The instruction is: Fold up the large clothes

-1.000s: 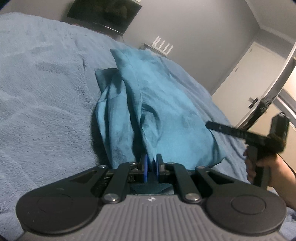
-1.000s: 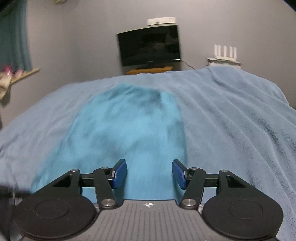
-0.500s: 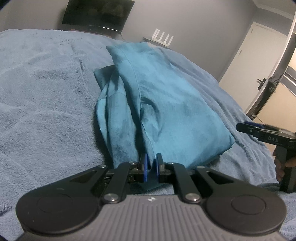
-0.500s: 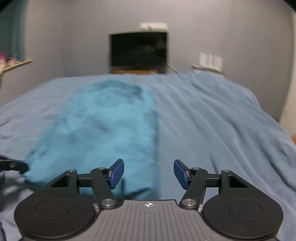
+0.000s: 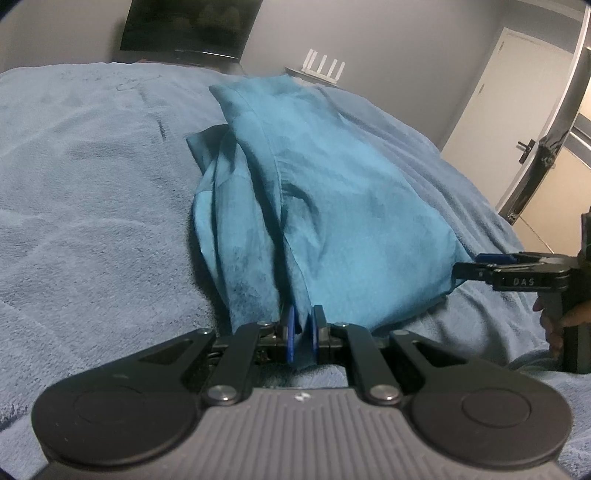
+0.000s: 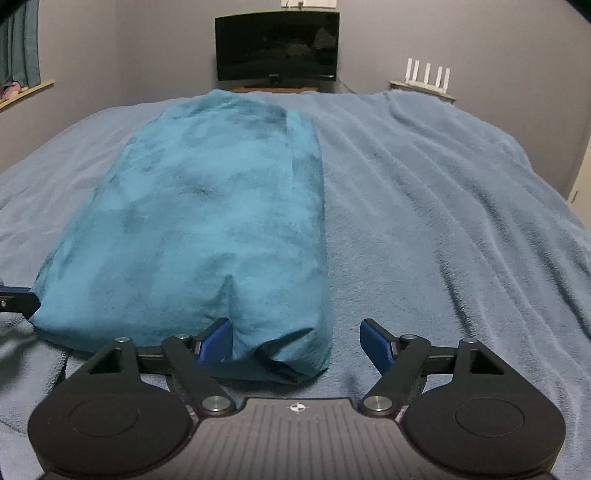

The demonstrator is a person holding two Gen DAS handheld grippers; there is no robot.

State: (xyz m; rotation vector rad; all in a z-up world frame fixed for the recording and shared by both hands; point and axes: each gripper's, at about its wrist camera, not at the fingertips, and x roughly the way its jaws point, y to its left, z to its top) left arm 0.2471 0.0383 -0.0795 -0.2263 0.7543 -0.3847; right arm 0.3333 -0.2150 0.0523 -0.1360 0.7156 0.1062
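Our teal cloth (image 6: pixel 207 206) lies long and folded on the fuzzy blue blanket (image 6: pixel 443 206) of the bed. Our left gripper (image 5: pixel 302 334) pinches the near edge of the cloth tight. Our right gripper (image 6: pixel 297 341) is spread wide at the cloth's near corner, one blue finger (image 6: pixel 216 341) touching it.

The left wrist view is taken low over the bed (image 5: pixel 92 192), close behind the left gripper (image 5: pixel 302 330), facing the television (image 5: pixel 192 27) at 11 o'clock. The right wrist view is set equally low, facing the television (image 6: pixel 277 46) at 12 o'clock. Both views share the teal garment (image 6: pixel 207 221) — and the router (image 6: pixel 426 75).
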